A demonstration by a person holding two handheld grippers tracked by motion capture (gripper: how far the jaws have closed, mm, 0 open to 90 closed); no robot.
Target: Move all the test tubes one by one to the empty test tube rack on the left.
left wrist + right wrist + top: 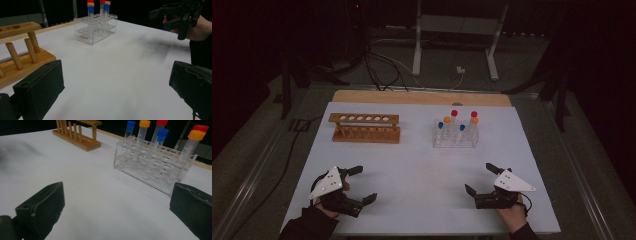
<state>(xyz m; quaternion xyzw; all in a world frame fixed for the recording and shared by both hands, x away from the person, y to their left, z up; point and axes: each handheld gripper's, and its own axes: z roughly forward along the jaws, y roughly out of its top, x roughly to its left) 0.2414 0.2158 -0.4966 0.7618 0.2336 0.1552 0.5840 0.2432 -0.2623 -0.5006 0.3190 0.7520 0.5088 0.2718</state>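
Meanwhile, six capped tubes (456, 126) are standing upright in a clear rack (455, 136) at the far right of the white counter (422, 165), their long axes vertical and caps pointing up: two red, two orange, two blue. The clear rack's long side is running left to right across the counter. Well to its left, a wooden rack (366, 128) is sitting parallel to it with a row of holes in its top bar; those holes are looking empty, though the dim light is making that hard to confirm.

Near the front edge, the left claw (358, 184) is lying low over the counter in the person's left hand (324, 202), with its tips pointing right and slightly away, toward the middle. Its jaws are standing wide apart with bare counter between them. The right claw (479, 178) is mirroring it in the right hand (512, 215), tips aimed left and a little away, jaws likewise spread wide and gripping nothing. Both claws are sitting well apart from each other and from the racks, and each forearm is coming in from the near edge.
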